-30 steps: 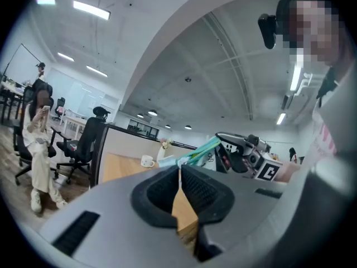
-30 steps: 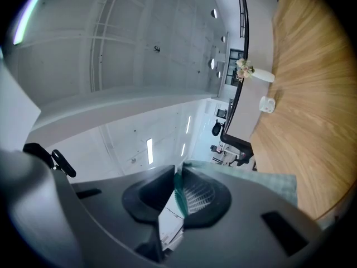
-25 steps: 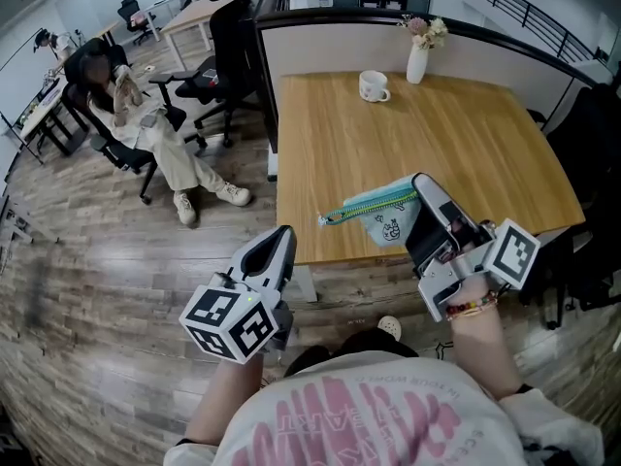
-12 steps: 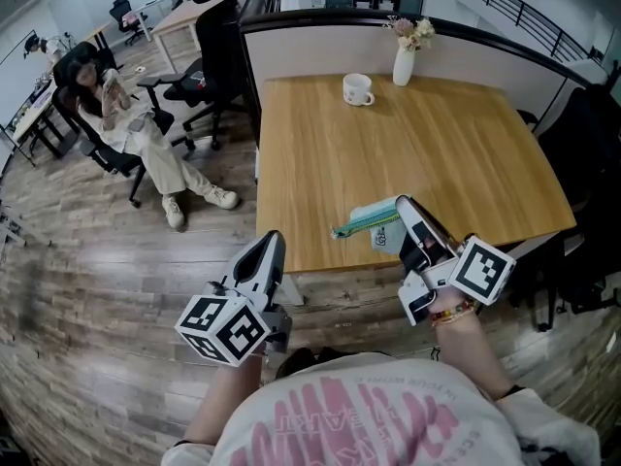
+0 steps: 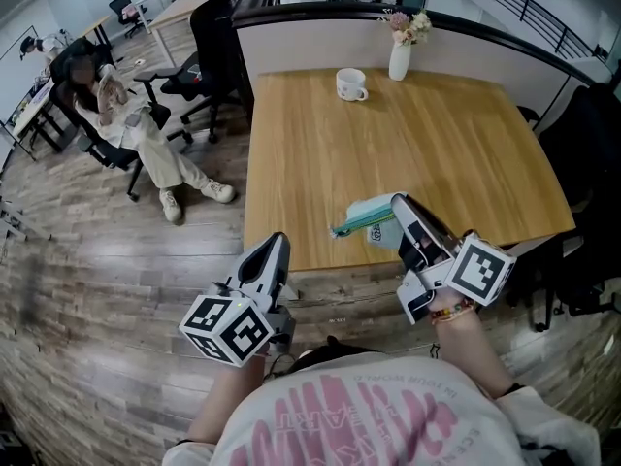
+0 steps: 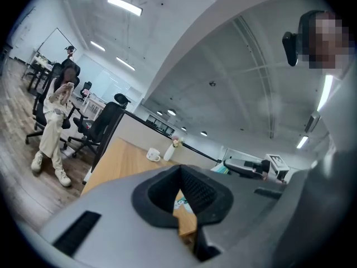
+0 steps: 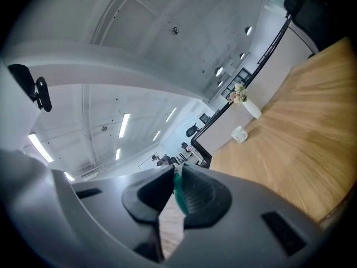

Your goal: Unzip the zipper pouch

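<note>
Bright, even light from ceiling strips (image 6: 125,5); fisheye edges bend (corners dark).

At wooden counter's (image 5: 456,134) near edge: teal fabric zipper pouch (image 5: 374,219), perhaps lifted clear. Far side: white mug (image 5: 350,83) left of white vase (image 5: 399,61).

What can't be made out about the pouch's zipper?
- Zipper pull and how far it's open: too small in the head view on the pale blue fabric pouch with a teal zipper; the right gripper covers the end it grips.
- Pouch body: right gripper view shows only a teal sliver between the jaws; the gripper's housing hides the rest.
- Left gripper: in its view the housing leaves a scrap of pouch below the jaws.
</note>
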Available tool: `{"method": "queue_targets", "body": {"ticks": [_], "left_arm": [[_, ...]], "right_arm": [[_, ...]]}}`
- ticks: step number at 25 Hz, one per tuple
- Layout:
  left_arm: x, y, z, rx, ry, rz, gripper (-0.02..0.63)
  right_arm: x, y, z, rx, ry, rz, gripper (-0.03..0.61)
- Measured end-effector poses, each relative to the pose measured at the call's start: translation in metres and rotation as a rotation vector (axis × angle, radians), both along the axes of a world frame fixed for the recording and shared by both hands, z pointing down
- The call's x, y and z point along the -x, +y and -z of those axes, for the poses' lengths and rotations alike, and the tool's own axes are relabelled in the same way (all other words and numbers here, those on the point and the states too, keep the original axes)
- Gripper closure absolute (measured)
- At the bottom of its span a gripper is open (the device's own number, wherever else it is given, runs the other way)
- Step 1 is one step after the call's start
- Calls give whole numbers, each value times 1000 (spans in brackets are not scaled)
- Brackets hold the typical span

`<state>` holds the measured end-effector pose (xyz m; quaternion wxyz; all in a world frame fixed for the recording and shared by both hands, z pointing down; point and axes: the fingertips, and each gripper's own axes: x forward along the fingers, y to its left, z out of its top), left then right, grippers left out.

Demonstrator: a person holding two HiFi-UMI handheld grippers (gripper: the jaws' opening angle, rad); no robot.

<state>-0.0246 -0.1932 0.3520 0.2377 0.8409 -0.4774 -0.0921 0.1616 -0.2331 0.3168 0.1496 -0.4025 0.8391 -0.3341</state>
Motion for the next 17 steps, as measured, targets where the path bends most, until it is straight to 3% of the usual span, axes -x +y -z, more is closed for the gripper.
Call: {"method": "queue_targets", "body": {"ticks": [17], "left_arm": [[-4,-4,-1,0,-8,5,612]], "right_arm": [[-4,-2,7,-12,-39,16,535]]}}
